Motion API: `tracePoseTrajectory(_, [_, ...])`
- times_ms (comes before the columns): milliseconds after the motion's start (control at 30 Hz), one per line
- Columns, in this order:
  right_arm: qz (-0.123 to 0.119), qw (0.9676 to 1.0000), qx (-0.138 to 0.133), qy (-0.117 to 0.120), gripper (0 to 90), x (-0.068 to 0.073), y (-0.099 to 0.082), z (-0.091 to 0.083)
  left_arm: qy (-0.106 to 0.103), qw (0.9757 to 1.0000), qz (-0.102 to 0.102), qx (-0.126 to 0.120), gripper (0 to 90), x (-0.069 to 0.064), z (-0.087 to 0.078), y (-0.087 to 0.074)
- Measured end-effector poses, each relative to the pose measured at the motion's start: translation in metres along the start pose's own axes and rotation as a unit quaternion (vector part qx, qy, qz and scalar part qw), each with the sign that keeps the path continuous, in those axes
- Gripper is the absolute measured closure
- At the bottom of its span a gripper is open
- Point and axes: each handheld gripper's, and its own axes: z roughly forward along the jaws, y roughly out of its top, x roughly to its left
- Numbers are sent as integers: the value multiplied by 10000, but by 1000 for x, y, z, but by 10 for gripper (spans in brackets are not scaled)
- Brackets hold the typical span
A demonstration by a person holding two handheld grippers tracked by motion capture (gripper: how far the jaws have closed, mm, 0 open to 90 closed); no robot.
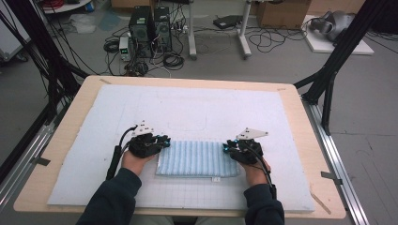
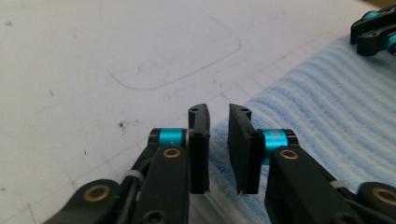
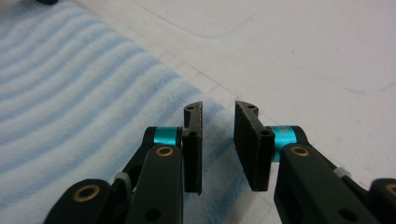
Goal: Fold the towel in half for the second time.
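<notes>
A folded light-blue ribbed towel (image 1: 197, 158) lies flat on the white mat (image 1: 197, 108), near the table's front. My left gripper (image 1: 165, 140) is at the towel's far left corner and my right gripper (image 1: 226, 146) at its far right corner. In the left gripper view the left gripper (image 2: 218, 112) hangs low over the towel (image 2: 327, 107) corner, jaws a narrow gap apart, nothing pinched. In the right gripper view the right gripper (image 3: 218, 108) is open a little wider over the towel (image 3: 70, 93) corner, also holding nothing. The right gripper (image 2: 373, 28) shows across the towel.
The mat covers a wooden table (image 1: 70, 122) with bare margins on all sides. A faint rounded outline (image 1: 187, 122) is drawn on the mat beyond the towel. Black frame poles (image 1: 338, 51) flank the table. Computers and cables (image 1: 150, 33) sit on the floor behind.
</notes>
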Motion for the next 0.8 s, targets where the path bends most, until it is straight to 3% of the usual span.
tracePoseTrajectory(133, [96, 9999, 100, -47, 725, -5, -3, 4, 138, 9999, -18, 87, 828, -2, 5, -2])
tracePoseTrajectory(333, [47, 9998, 155, -134, 729, -9, -7, 3, 378, 9990, 118, 210, 852, -5, 6, -2])
tracePoseTrajectory(400, [156, 9998, 118, -99, 712, -10, -8, 1, 342, 9993, 55, 168, 851, -4, 5, -2])
tracePoseTrajectory(467, [134, 9999, 7, -93, 658, -9, -7, -2, 273, 9996, -26, -6, 798, -1, 2, -2])
tracePoseTrajectory(533, [213, 9996, -208, -22, 582, -9, -7, -8, 79, 9993, -209, -286, 700, 3, -4, -2])
tracePoseTrajectory(567, [254, 9991, -338, 13, 533, -9, -6, -11, -99, 9985, -277, -452, 669, 4, -8, -1])
tracePoseTrajectory(600, [297, 9986, -431, 27, 484, -9, -6, -15, -189, 9978, -215, -599, 656, 3, -12, 0])
tracePoseTrajectory(700, [283, 9976, -632, 68, 398, -8, -3, -27, -308, 9937, -101, -1074, 623, 1, -27, 5])
tracePoseTrajectory(800, [160, 9968, -786, 16, 320, -6, -3, -41, -374, 9903, -125, -1333, 436, 1, -39, 7])
